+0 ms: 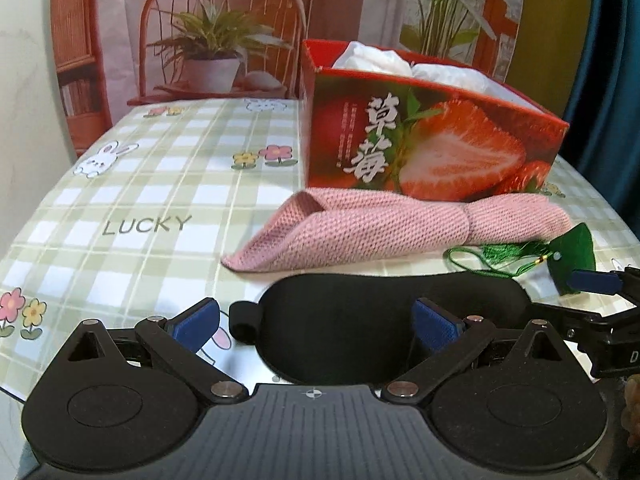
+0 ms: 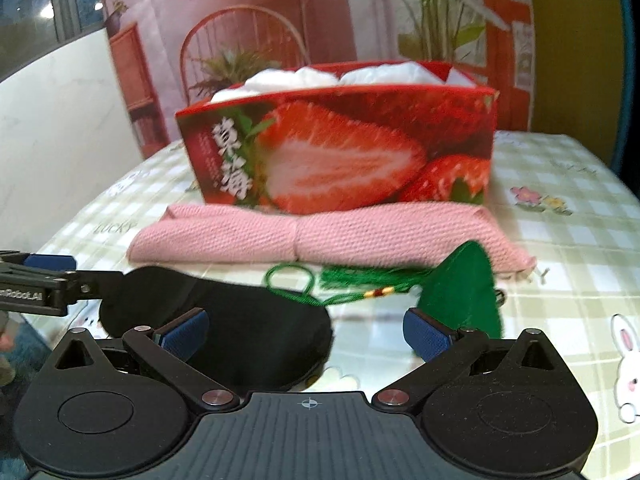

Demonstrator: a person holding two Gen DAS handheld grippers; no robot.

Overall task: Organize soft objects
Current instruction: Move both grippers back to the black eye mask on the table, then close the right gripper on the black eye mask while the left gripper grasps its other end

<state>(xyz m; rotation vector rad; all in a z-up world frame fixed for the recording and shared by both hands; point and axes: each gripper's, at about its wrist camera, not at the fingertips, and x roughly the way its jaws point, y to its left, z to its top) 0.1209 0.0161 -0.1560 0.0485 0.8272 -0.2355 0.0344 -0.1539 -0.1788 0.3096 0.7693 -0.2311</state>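
1. Left gripper [image 1: 316, 326] spread wide, straddling black eye mask [image 1: 384, 320] on the tablecloth [image 1: 140, 184]; right gripper [image 2: 306, 332] equally wide, gripping nothing, between mask and green pouch [image 2: 464, 292].
2. Strawberry box [image 1: 420, 140] at the back, stuffed with white cloth [image 1: 376, 58].
3. Pink scarf [image 1: 360, 236] lying against the box front.
4. Green pouch with tassel just beside scarf.
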